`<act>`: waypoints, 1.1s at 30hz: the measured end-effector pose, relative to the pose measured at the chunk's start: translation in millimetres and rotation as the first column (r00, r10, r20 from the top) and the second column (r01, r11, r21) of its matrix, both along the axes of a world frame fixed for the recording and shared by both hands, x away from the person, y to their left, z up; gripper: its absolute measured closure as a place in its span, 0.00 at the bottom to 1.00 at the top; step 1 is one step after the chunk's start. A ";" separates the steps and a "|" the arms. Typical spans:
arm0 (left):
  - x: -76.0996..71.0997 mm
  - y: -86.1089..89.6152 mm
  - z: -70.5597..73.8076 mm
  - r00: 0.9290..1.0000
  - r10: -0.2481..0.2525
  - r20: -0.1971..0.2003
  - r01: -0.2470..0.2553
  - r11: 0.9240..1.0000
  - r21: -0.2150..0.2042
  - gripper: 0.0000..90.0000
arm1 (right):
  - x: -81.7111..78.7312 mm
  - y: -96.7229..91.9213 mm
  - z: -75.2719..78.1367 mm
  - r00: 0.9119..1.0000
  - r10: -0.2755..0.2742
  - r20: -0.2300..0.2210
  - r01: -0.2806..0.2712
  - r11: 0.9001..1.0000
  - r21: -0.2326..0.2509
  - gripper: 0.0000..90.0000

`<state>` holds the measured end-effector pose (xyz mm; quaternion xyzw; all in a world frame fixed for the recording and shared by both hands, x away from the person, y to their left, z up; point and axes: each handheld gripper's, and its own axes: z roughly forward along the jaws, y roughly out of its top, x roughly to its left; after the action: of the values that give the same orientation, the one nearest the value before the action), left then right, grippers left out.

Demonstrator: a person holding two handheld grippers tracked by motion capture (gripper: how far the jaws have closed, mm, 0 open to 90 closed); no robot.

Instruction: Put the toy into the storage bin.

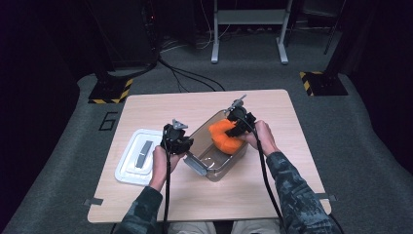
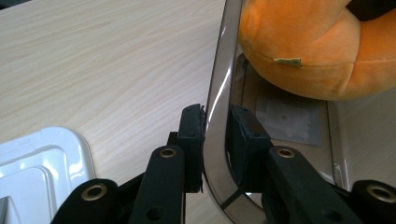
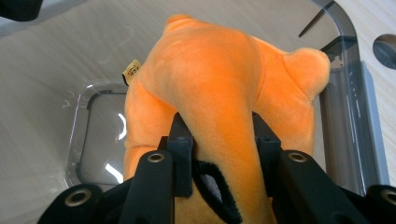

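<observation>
A clear smoky plastic box (image 1: pixel 200 134) stands at the middle of the table. My left gripper (image 1: pixel 182 146) is shut on the box's wall (image 2: pixel 215 107), one pad outside and one inside. An orange plush toy (image 1: pixel 225 135) hangs partly inside the box at its far right end. My right gripper (image 1: pixel 237 127) is shut on a fold of the plush toy (image 3: pixel 219 88), above the box's bottom (image 3: pixel 100 135). A small tag (image 2: pixel 288 61) sticks out of the toy's seam.
A white lid (image 1: pixel 136 157) with a grey strip lies flat on the table left of the box. The wooden table (image 1: pixel 160 105) has bare room at the back and front. Dark floor, cables and stands lie beyond it.
</observation>
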<state>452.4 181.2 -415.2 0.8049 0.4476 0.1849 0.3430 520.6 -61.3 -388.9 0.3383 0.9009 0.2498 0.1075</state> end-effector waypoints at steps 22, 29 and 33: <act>0.3 0.0 0.7 1.000 -0.009 -0.003 0.009 1.000 0.011 0.84 | 15.1 19.1 -16.9 0.993 -0.011 -0.122 -0.003 0.994 -0.112 0.72; 0.3 -0.3 0.5 1.000 -0.006 -0.001 0.006 1.000 0.009 0.84 | 18.3 22.6 -20.6 0.989 -0.020 -0.146 0.002 0.992 -0.127 0.71; 0.3 -0.5 0.4 1.000 -0.004 0.000 0.004 1.000 0.008 0.84 | 18.5 22.0 -21.1 0.988 -0.025 -0.149 0.007 0.993 -0.119 0.68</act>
<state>452.7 180.7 -414.8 0.8070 0.4453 0.1861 0.3403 539.1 -39.3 -410.0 0.3564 0.9169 0.1687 0.0611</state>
